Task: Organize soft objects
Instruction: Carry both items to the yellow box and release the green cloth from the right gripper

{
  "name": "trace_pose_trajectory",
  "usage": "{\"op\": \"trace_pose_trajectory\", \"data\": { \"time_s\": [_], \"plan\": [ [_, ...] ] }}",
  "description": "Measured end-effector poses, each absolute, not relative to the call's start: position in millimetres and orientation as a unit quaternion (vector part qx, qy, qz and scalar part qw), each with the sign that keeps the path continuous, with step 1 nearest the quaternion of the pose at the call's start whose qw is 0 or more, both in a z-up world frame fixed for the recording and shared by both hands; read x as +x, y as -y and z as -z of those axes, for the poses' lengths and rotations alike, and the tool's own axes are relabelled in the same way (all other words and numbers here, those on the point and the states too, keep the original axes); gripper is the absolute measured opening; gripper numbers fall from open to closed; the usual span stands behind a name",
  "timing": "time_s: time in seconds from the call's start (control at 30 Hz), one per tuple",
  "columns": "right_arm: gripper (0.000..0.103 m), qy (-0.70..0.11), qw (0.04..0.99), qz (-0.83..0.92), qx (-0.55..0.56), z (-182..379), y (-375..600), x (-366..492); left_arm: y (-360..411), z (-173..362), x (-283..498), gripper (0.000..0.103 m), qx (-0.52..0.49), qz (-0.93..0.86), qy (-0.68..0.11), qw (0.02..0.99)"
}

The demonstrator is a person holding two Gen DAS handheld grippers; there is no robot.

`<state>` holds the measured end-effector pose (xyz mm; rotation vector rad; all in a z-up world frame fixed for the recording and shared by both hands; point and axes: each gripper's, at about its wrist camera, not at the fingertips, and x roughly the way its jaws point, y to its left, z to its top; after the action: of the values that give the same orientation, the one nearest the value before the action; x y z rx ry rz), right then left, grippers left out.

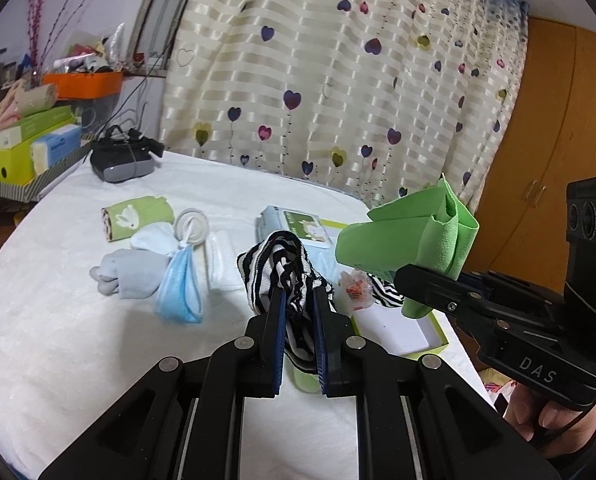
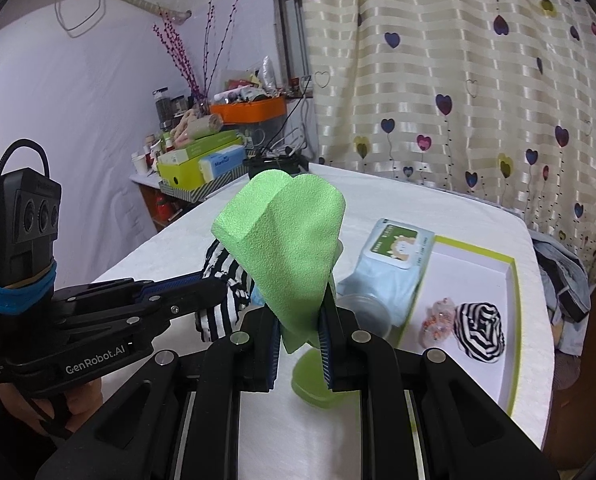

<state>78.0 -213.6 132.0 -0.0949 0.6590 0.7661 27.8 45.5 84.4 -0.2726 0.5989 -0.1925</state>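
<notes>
- While both tools hang above the white-covered table (image 1: 78, 340), the left gripper (image 1: 299, 300) is clamped on a black-and-white striped cloth (image 1: 276, 260), its jaws pinched tight on the fabric.
- Beside it, the right gripper (image 2: 301, 320) is clamped on a green cloth (image 2: 290, 248), which stands up in a loose fold above the jaws.
- A second striped bundle (image 2: 480, 330) lies in the green-rimmed tray (image 2: 516, 300), near a wipes pack (image 2: 394, 256).
- Grey socks (image 1: 128, 276) and a blue face mask (image 1: 182, 288) rest on the table's far left.
</notes>
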Motion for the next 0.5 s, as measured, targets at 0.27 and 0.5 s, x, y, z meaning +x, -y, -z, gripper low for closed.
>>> {"op": "trace_pose_trajectory", "data": {
  "time_s": [0.27,0.5],
  "plan": [
    [0.017,-0.316,0.883,-0.345,-0.034,-133.3,238.4,81.9,-25.5,-87.2,37.2,0.011,-0.122,0.112,-0.297,0.940],
    [0.017,-0.317,0.891,-0.323,-0.024,-134.3,261.0,88.3,-4.3,-88.6,46.3,0.011,-0.111,0.132,-0.298,0.939]
  ]
}}
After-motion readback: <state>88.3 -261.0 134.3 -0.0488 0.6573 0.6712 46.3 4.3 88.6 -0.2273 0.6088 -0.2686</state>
